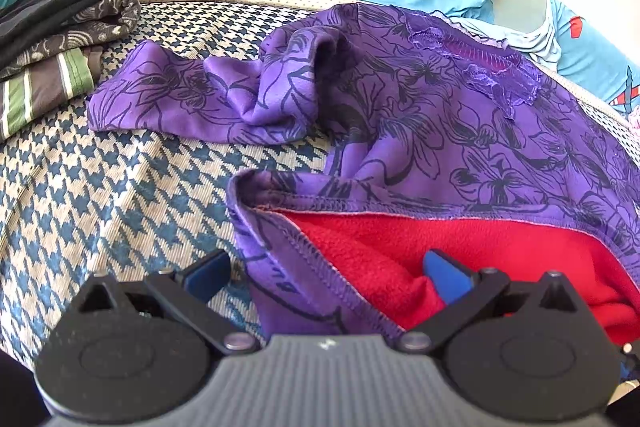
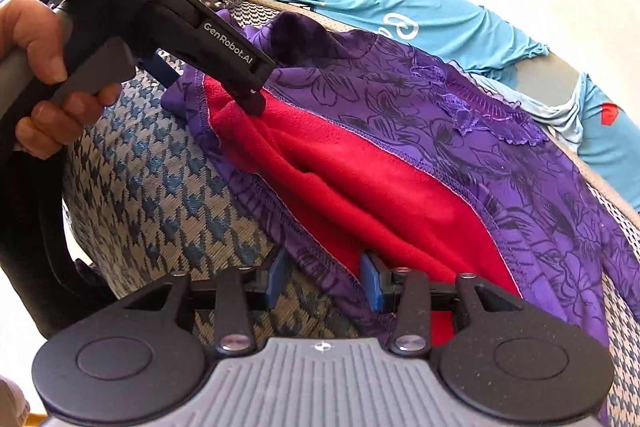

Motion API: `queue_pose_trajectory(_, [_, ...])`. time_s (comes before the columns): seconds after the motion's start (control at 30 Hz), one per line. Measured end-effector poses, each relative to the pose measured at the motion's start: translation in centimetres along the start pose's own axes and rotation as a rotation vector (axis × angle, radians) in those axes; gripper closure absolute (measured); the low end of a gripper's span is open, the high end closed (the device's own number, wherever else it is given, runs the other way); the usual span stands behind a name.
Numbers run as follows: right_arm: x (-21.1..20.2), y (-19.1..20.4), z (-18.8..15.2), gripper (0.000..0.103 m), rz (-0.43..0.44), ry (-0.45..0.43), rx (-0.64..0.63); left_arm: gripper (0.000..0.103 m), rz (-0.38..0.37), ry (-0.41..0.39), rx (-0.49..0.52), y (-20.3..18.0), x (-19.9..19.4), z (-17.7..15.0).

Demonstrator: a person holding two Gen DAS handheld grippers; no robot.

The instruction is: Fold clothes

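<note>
1. Across the middle and right of both views lies a purple flowered top (image 1: 460,131) with red fleece lining (image 2: 360,179), spread on the blue checked bed cover (image 1: 120,187).
2. Left gripper (image 1: 328,275) has its jaws spread wide around the top's hem.
3. Right gripper (image 2: 324,279) has its jaws apart around the hem too.
4. Folded clothes (image 1: 60,39) sit upper left.

A crumpled purple floral-printed garment with red fleece lining (image 1: 440,131) (image 2: 460,155) is spread on the houndstooth surface, its hem opened, one sleeve stretched toward nine o'clock.
</note>
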State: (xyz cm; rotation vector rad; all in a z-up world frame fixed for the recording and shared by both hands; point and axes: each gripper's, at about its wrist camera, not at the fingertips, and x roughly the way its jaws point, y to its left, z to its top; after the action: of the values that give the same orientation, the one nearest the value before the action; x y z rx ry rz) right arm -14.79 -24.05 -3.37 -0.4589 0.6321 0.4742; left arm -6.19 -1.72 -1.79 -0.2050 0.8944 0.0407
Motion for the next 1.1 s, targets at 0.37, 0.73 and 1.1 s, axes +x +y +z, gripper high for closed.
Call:
queue_pose_trajectory(0.37, [-2.3, -1.2, 0.2, 0.095, 0.064, 0.036, 0.080, 0.000, 0.003, -0.013, -0.060, 1.5, -0.9, 0.1])
queue_pose_trajectory(0.73, [-4.7, -1.1, -1.9, 0.100, 0.195, 0.161, 0.099, 0.000, -0.013, -0.046, -0.104, 3.3, -3.4, -0.2])
queue_pose_trajectory(1.1, [-4.8, 0.9, -0.1, 0.099, 0.214, 0.025, 0.090, 0.000, -0.007, -0.044, -0.092, 3.2, -3.9, -0.7])
